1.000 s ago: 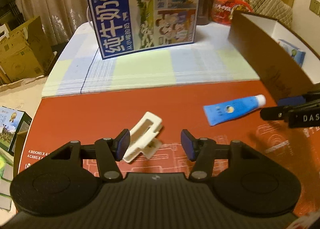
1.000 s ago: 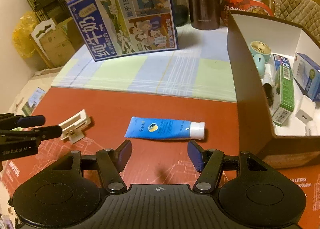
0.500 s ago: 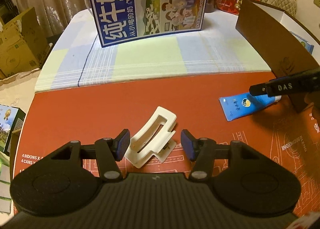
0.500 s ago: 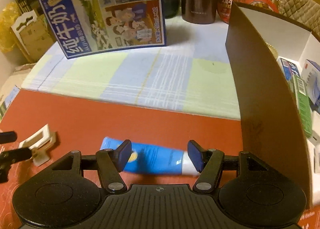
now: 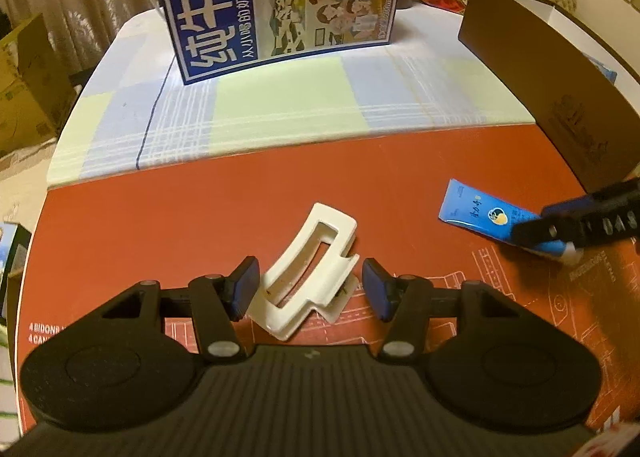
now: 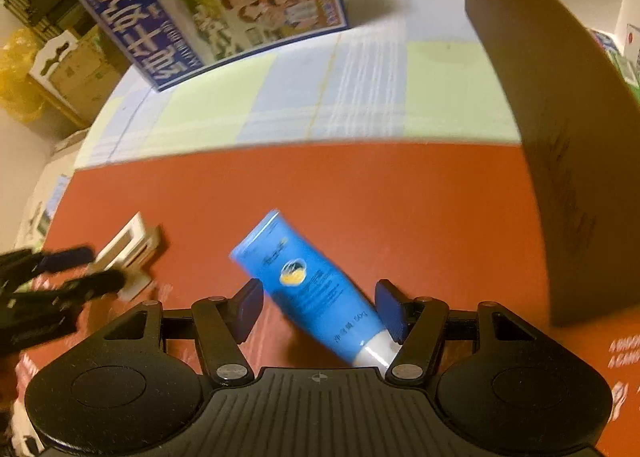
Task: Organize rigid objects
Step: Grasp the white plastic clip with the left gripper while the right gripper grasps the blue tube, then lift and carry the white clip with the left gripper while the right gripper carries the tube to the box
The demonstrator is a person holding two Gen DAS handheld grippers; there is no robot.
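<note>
A white hair claw clip lies on the red mat, between the open fingers of my left gripper; whether they touch it I cannot tell. It also shows in the right wrist view. A blue tube with a white cap lies slanted between the open fingers of my right gripper. In the left wrist view the tube lies at the right with the right gripper over its cap end.
A brown open box stands at the right, its wall close to the tube. A big blue milk carton stands at the back on the checked cloth. Cardboard boxes stand beyond the table's left edge.
Both grippers moved forward and down. The clip now lies between the left fingers and the tube between the right fingers. The tube has turned to slant toward the right gripper.
</note>
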